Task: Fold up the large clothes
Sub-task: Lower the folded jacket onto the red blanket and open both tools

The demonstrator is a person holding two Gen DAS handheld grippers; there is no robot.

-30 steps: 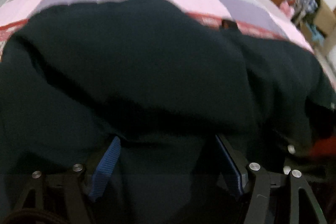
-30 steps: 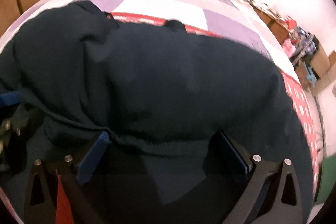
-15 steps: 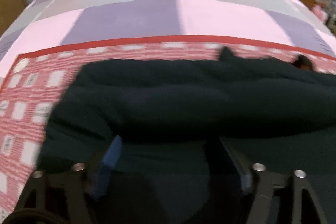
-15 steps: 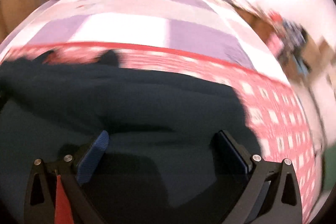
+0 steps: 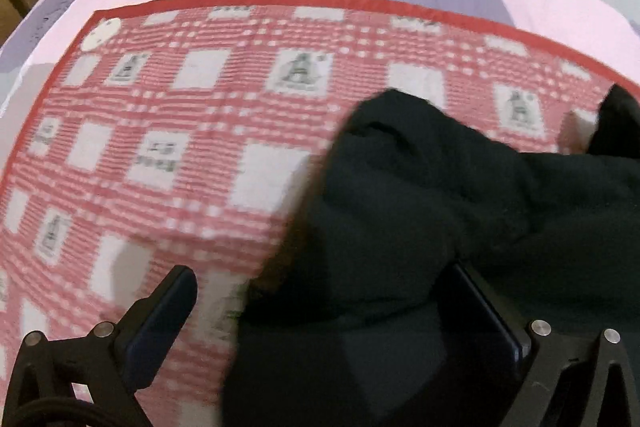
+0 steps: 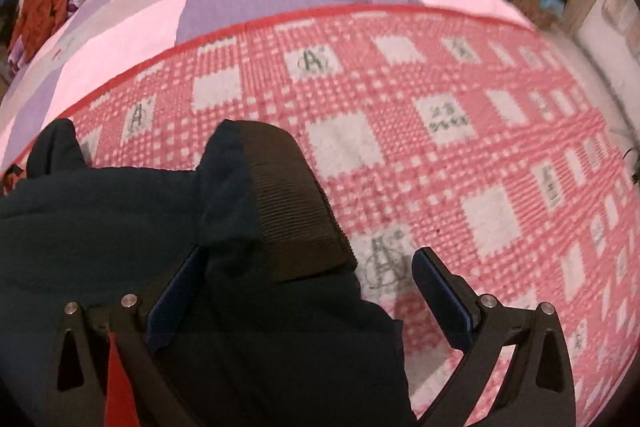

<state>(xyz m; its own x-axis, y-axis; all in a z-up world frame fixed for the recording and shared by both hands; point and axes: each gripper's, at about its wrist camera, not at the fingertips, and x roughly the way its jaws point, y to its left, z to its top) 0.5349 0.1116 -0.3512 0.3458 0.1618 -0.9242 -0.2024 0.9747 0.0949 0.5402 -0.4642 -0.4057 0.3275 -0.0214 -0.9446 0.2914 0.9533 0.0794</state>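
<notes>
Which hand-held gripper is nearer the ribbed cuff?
Right. The ribbed cuff lies between the right hand-held gripper's open fingers; the left hand-held gripper, jaws just opening, straddles the dark garment's opposite edge.

Black tongs point(image 5: 316, 311), blue pads point(image 6: 440, 293), silver screws.

Bare red checked blanket point(image 5: 160, 147) left and right, dark garment point(image 6: 120, 219) heaped between

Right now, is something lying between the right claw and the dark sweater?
Nothing visible. The dark sweater already lies between the open fingers of the right claw, and its ribbed cuff rests on the red checked blanket.
</notes>
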